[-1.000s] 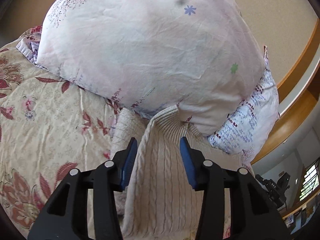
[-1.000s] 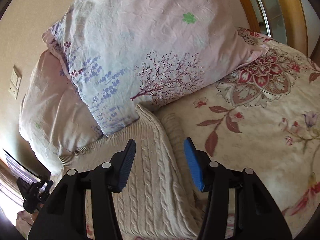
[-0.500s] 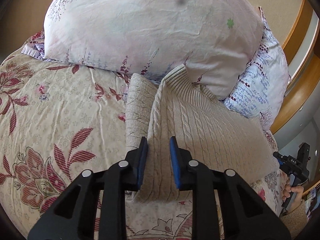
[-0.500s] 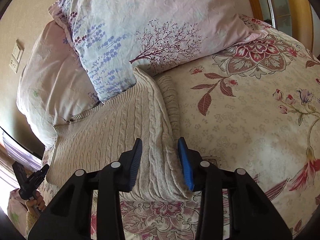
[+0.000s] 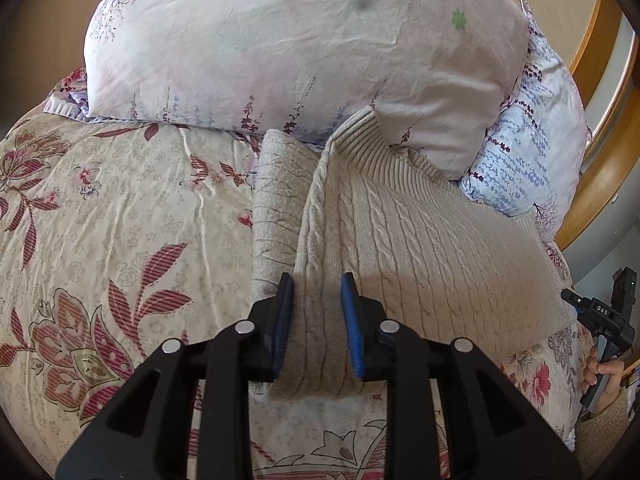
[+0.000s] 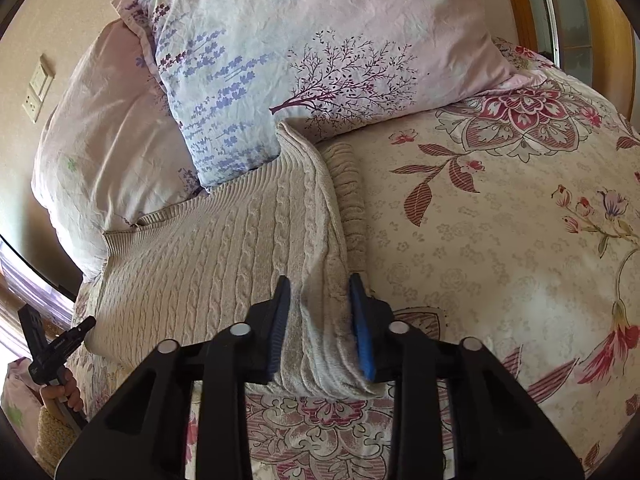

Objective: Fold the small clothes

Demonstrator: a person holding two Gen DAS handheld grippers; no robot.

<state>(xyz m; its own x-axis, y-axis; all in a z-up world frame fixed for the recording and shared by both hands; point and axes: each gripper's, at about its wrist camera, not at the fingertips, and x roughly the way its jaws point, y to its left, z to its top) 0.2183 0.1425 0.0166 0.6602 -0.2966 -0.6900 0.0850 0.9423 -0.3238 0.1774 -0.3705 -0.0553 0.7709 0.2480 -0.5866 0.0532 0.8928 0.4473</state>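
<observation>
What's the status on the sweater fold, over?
Left hand-held gripper pinching the sweater near its folded edge; right hand-held gripper closing on the opposite edge. Sweater flat on bedspread, far end under the pillows.

Sweater (image 5: 420, 240): beige cable-knit, matt, ribbed. Bedspread (image 5: 120, 220): smooth printed cotton-like cloth, creased. Pillow (image 5: 280, 40): crinkled cloth. Bed frame (image 5: 608, 184): glossy wood.
</observation>
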